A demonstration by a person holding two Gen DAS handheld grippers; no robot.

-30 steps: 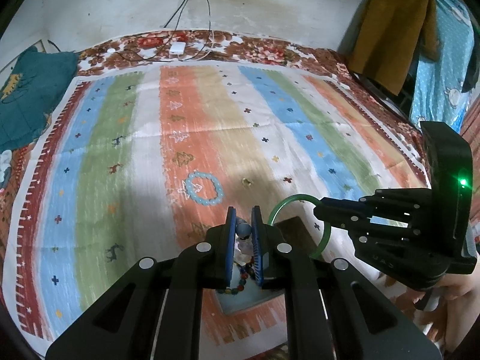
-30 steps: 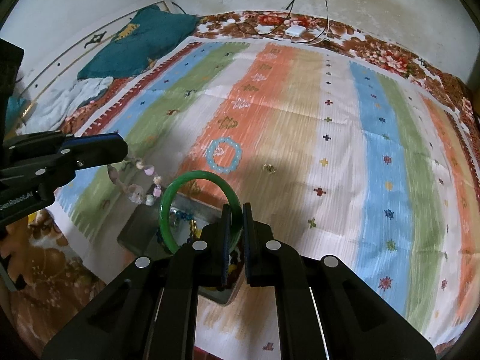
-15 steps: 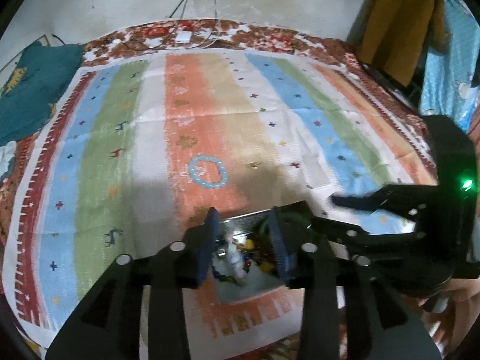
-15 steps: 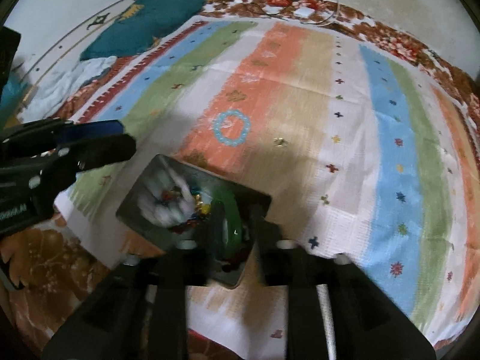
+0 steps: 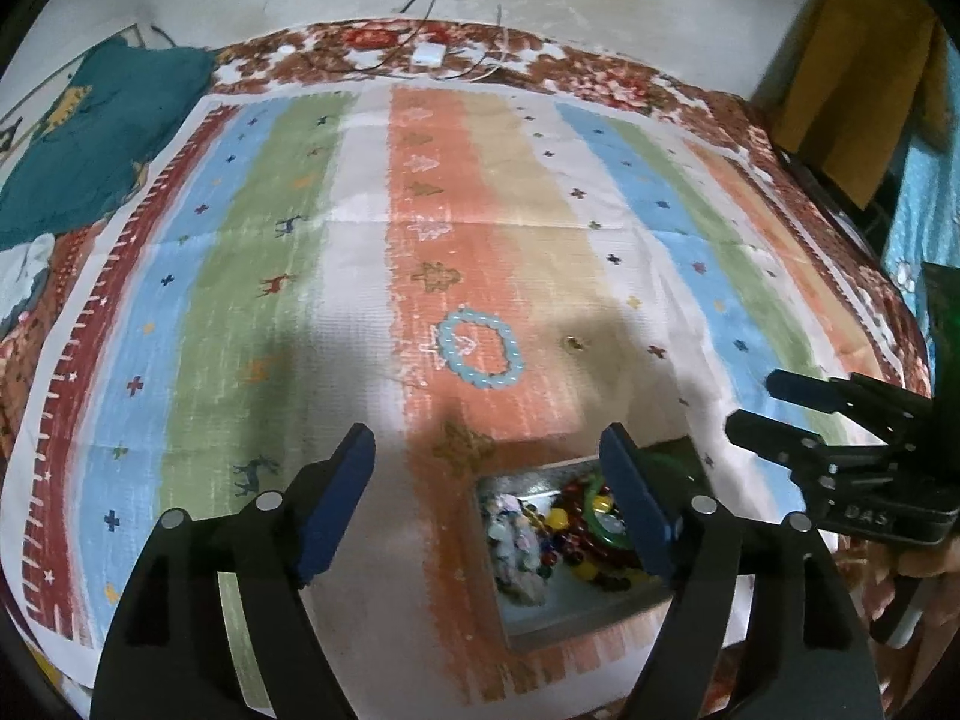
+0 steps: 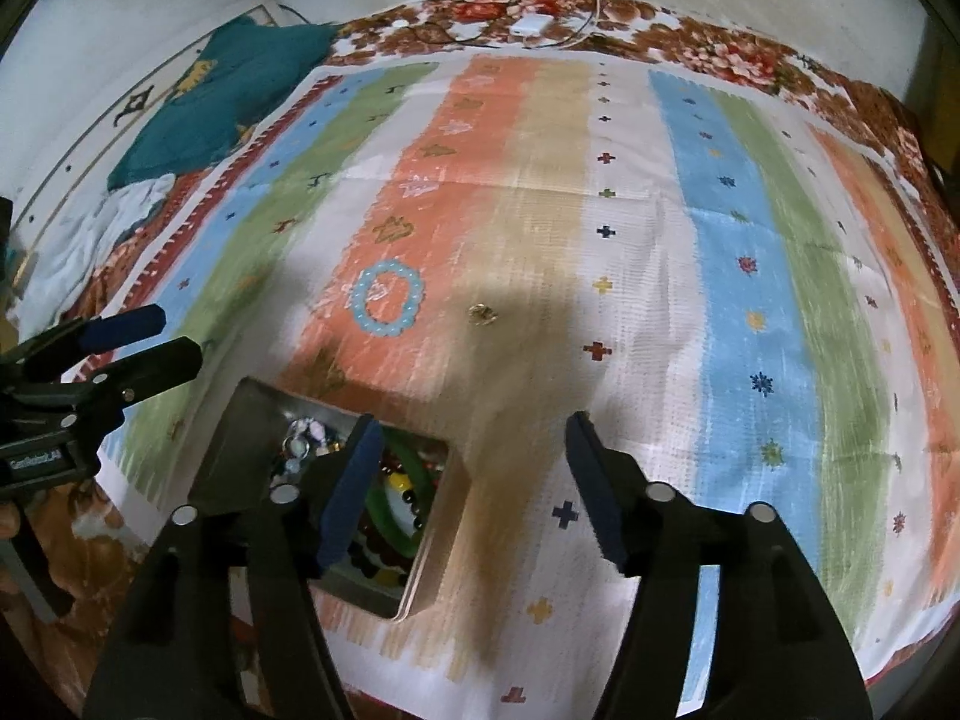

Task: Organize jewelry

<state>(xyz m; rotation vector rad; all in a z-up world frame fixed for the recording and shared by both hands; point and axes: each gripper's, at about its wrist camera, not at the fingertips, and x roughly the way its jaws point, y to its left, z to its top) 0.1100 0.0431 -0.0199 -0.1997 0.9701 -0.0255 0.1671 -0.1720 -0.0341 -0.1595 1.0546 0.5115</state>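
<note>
Spreading apart, the left gripper (image 5: 486, 504) has its blue pads wide and opening further, with nothing pinched between them; a second ago they were clamped on a pale beaded string, which now lies in the metal tray (image 5: 576, 618) below; the right gripper (image 6: 474, 480) is likewise opening and empty, and the green bangle (image 6: 384, 507) it had held now rests in the tray among coloured beads; both pieces look delivered, so I judge this drop-off done and the hands free for the next item. Farther out, a light-blue bead bracelet (image 5: 480, 348) lies apart on the orange stripe, with a small gold piece (image 5: 575, 343) near it on the tan stripe; these seem the remaining things to gather. All of it sits on a striped cloth (image 5: 288, 300) spread over a floral-edged bed; a teal cushion (image 5: 78, 144) lies at the far left; a white charger (image 5: 429, 54) and cables lie by the stained wall; clothes hang at the right.
</note>
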